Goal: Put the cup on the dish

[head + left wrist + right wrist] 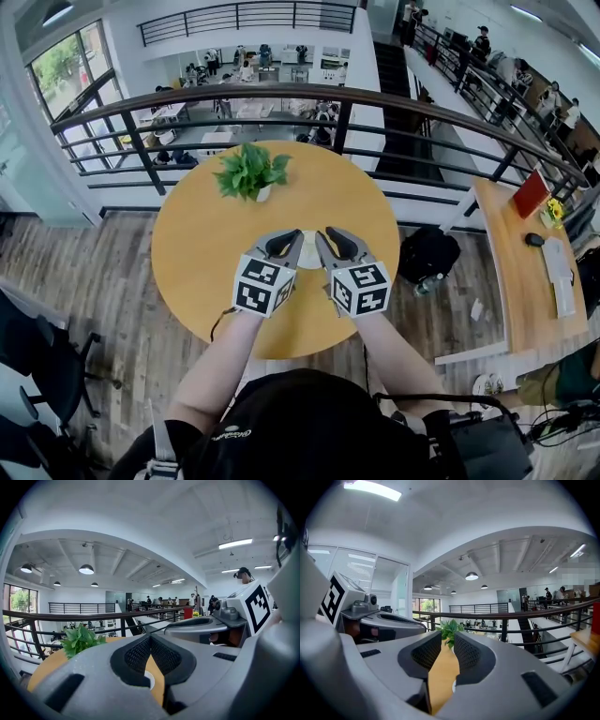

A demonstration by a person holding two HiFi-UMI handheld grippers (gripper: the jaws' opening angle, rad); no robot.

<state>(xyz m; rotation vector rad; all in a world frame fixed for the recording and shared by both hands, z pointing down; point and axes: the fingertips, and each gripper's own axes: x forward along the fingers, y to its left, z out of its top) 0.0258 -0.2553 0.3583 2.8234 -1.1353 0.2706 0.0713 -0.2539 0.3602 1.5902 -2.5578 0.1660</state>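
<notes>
Cup and dish cannot be told apart here: one small white rounded piece (309, 249) lies on the round yellow wooden tabletop (197, 253), and it may be either of them or the cup already on the dish. It sits in the gap between the two claws, just right of the left claw (292, 240) and just left of the right claw (324, 238), a little behind both tips. Neither is clearly nearer. No long axis can be made out; what shows looks round.

In the left gripper view the left claw (150, 639) has its pad tips together, with only a wedge of tabletop behind them. A sliver of the white piece (149, 679) shows low in that wedge, under the claw, not gripped. In the right gripper view the right claw (447, 641) is drawn down to a thin slit with nothing in it. The white piece (453, 686) peeps out low at its inner edge.

Both claws point ahead and slightly inward, towards the green leafy potted plant (249, 172), which stands well beyond their tips.

My reading is that neither claw holds anything, so any grasp would need a claw to widen, pull back and turn inward towards the piece.
</notes>
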